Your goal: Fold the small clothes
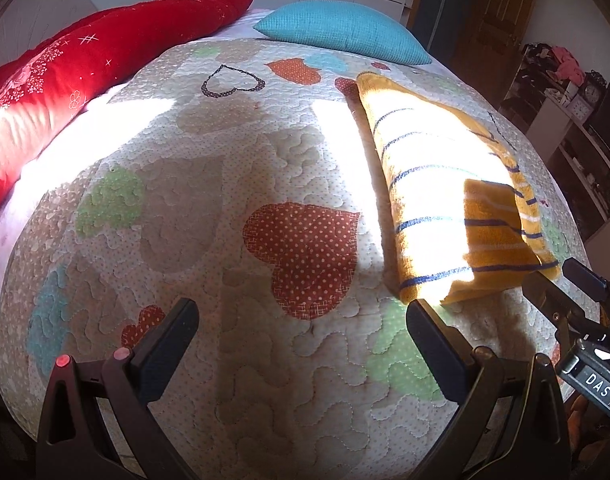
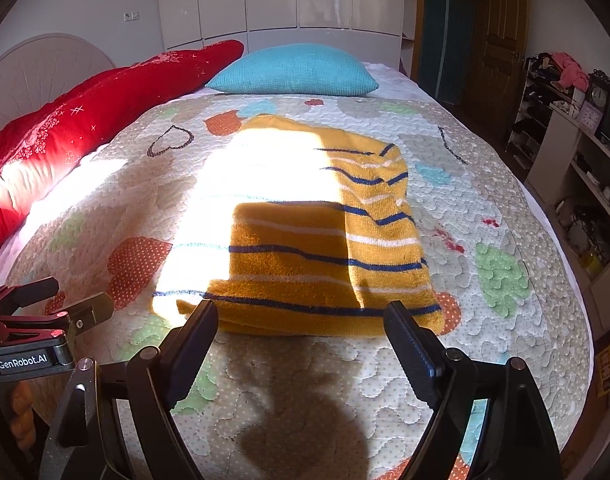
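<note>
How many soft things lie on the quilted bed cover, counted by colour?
Red: 1, the long bolster
Turquoise: 1, the pillow
Mustard with stripes: 1, the folded garment
Total: 3

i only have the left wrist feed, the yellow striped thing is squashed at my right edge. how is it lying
Observer: In the right wrist view the yellow striped garment lies flat on the quilt, with a layer folded over on its right side.
Operator: is the right gripper on it
Observer: No. The right gripper is open, and its fingertips stand just short of the garment's near hem, holding nothing.
Operator: anything beyond the garment
Observer: The teal pillow sits past its far edge, apart from it.
</note>
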Motion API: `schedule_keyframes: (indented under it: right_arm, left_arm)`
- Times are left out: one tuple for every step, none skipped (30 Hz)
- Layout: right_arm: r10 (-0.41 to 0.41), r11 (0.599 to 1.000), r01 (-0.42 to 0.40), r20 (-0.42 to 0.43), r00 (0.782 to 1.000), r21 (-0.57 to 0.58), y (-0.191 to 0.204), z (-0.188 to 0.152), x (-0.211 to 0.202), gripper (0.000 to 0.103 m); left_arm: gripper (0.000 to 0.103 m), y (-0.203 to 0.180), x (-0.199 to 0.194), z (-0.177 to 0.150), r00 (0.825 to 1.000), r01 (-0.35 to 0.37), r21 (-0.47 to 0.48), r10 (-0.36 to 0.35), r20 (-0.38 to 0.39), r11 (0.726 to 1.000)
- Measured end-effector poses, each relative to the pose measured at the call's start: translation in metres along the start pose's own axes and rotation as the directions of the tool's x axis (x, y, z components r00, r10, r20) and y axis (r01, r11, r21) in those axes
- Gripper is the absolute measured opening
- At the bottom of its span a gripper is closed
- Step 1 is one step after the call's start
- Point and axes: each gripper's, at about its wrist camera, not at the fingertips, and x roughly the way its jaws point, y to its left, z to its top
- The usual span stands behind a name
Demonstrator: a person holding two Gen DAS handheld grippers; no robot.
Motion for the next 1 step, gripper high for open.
schedule_keyframes:
  right_arm:
    - [0.000, 1.000, 0.000, -0.001, 1.000, -0.003, 0.0016, -0.0003, 0.0010, 0.088]
  left_arm:
    - [0.103, 0.0034, 0.0010, 0.0008, 1.000, -0.001, -0.006, 0.001, 0.000, 1.000]
